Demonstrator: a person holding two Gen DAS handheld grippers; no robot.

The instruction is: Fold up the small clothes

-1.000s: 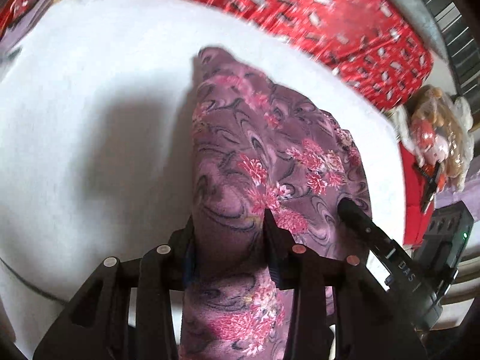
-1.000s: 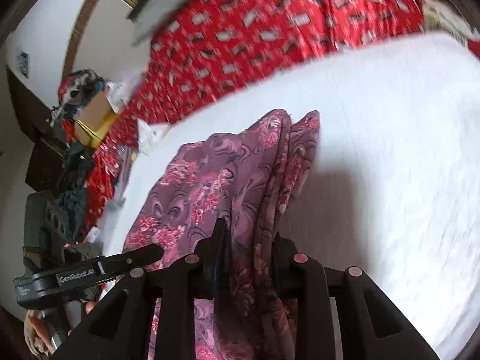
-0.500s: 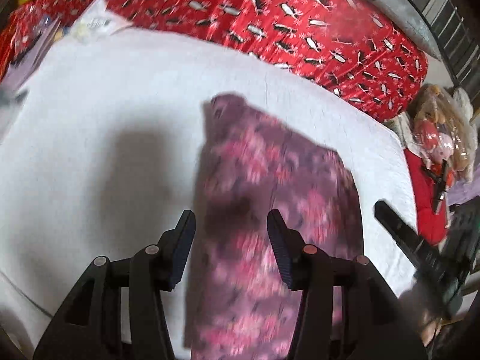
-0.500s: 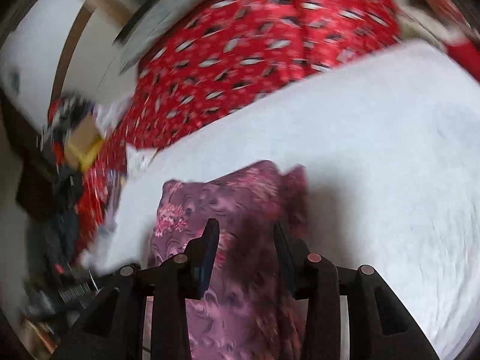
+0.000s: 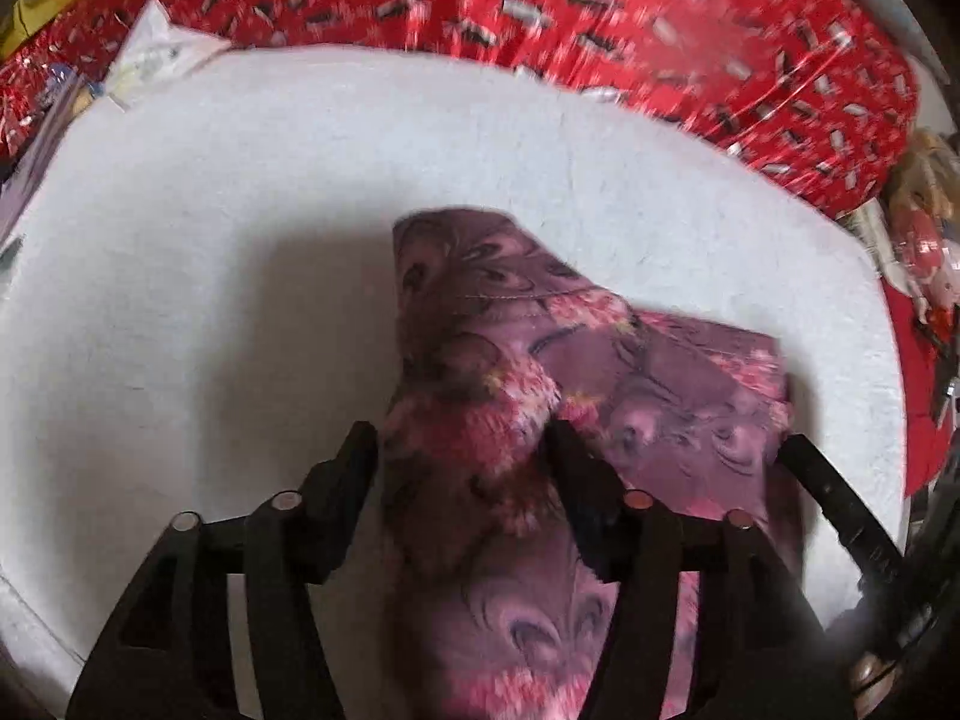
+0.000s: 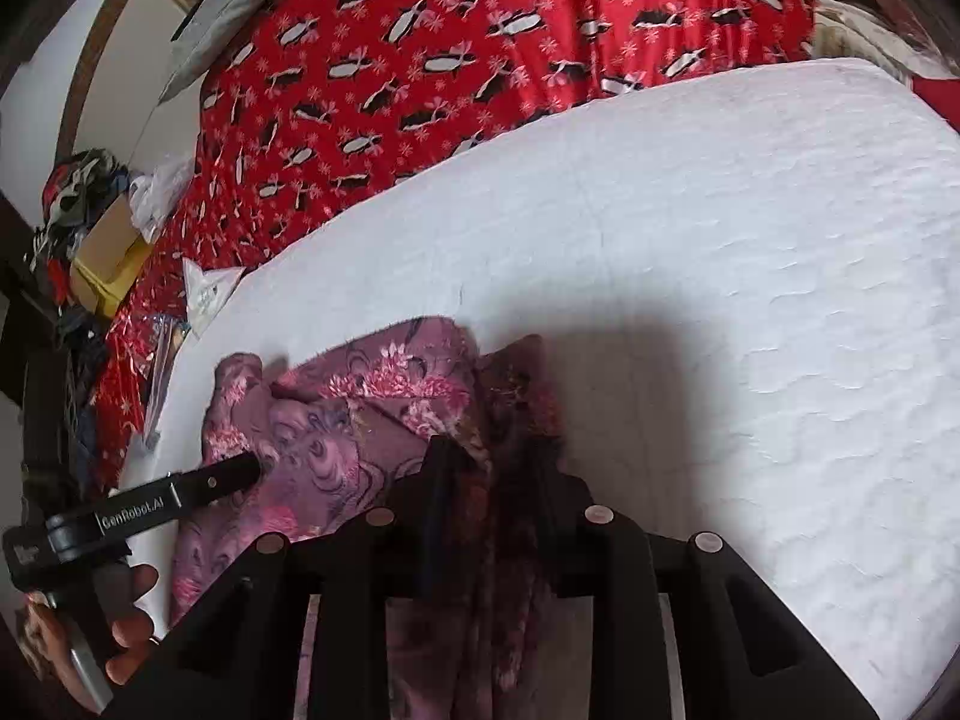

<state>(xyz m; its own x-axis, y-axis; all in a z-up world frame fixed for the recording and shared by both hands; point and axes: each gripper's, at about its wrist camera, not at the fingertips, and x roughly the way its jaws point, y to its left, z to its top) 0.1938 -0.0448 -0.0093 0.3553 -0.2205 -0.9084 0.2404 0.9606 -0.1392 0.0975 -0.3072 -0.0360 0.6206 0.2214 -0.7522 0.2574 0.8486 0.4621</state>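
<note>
- The purple floral garment lies bunched on the white mat, in front of the red patterned cover.
- Left gripper: jaws apart, just opening, cloth loose between them.
- Right gripper: jaws just closing, pinching a cloth fold.
- A doll and a cardboard box lie off the mat.

Your left gripper points down at the purple floral garment on the white pad; jaws have just been opening, cloth bunched between them. Right gripper's finger touches the garment's right edge; red patterned sheet behind
</note>
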